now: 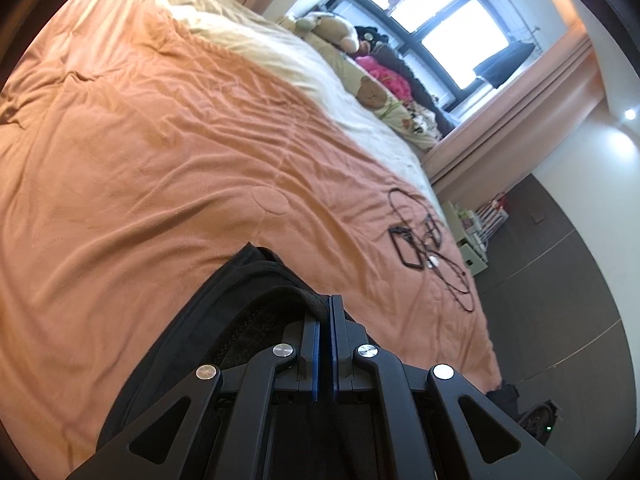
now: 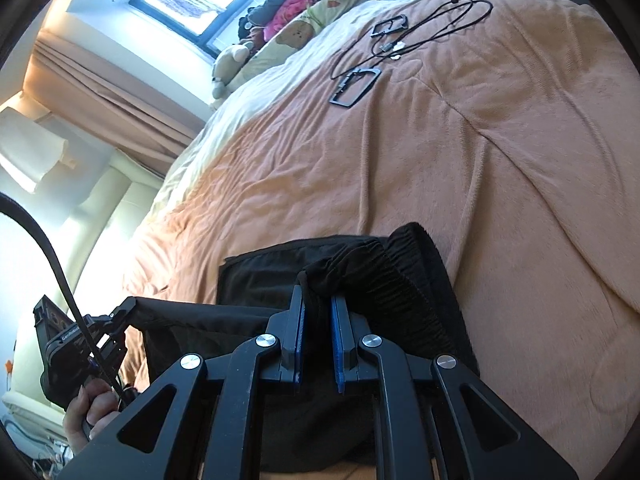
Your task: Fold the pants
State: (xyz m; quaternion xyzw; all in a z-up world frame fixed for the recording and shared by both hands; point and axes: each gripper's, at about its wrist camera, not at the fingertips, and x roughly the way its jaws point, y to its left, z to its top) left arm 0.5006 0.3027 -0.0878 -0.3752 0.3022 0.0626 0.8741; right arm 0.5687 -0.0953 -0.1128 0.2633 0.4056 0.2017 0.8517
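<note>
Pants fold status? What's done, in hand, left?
Done: the black pants look doubled over at least once, with layers stacked on the orange blanket. In hand: the right gripper pinches the elastic waistband, the left gripper is shut on another edge, and the cloth hangs lifted between them. Left: lay it down, flatten it and let go.

Landmark: bed (image 2: 500, 160). Pants (image 2: 400, 276) lie on its near part, between both grippers: left gripper (image 2: 132, 306) at their left edge, right gripper (image 2: 316, 304) at the waistband. Cables (image 2: 432, 28) and two frames (image 2: 356, 88) lie on the bed farther in. Stuffed toys (image 2: 280, 20) line its far edge.
</note>
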